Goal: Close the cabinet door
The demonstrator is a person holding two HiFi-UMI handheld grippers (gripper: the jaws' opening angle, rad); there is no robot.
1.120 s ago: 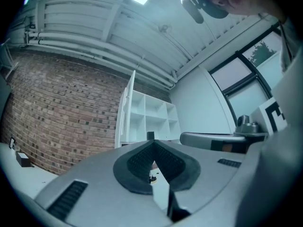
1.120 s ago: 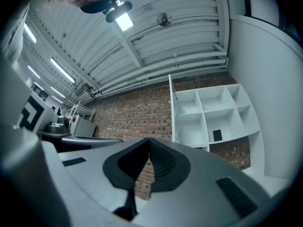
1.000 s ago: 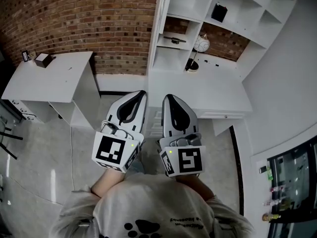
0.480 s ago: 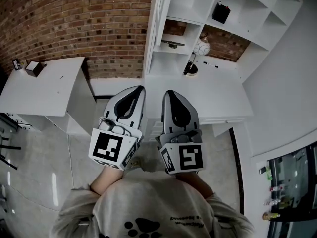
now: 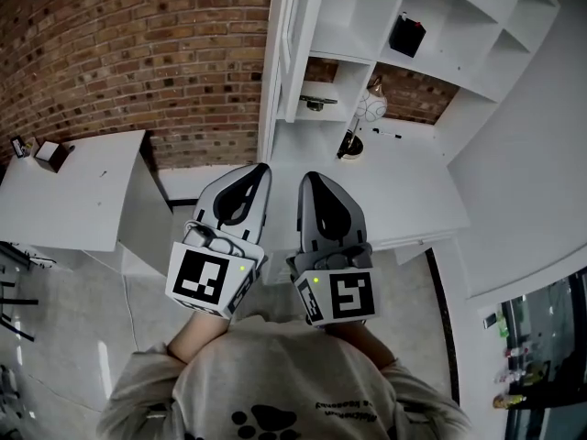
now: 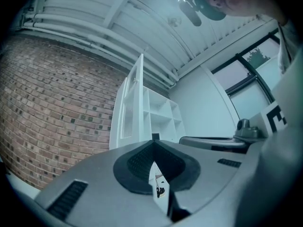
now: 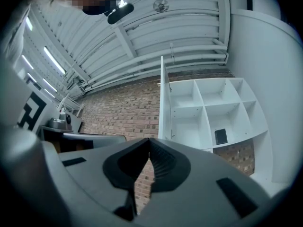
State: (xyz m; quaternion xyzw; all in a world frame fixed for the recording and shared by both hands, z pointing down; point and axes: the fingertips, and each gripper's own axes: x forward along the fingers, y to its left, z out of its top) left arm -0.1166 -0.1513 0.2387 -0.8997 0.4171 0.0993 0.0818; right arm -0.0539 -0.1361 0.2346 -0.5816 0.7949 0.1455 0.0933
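Compared with a second ago, the shelf unit [image 5: 440, 26] and its counter [image 5: 413, 195] sit larger and nearer the lower part of the head view. The side counter [image 5: 69, 195] with its small box [image 5: 50, 152] has slid towards the left edge. The two grippers keep the same side-by-side pose in front of the person's chest.

The left gripper [image 5: 260, 169] is closed, tips meeting with nothing between them. The right gripper [image 5: 309, 178] is likewise closed and empty. Both point towards the shelf unit and touch nothing.

The cabinet door [image 5: 281, 58] stands open. It is seen edge-on at the left side of the shelf unit, swung out from the shelves and next to the brick wall [image 5: 138, 53]. It is well apart from both grippers.

Contents noted:
- A black box [image 5: 406, 37] stands in one upper compartment.
- A small dark item [image 5: 316, 104] lies on a shelf in the left column; what it is cannot be told.
- A round white ornament [image 5: 371, 106] sits in the brick-backed recess above the counter.
- A dark round object [image 5: 348, 145] rests on the counter just below the ornament.
- The remaining visible compartments show only white walls.
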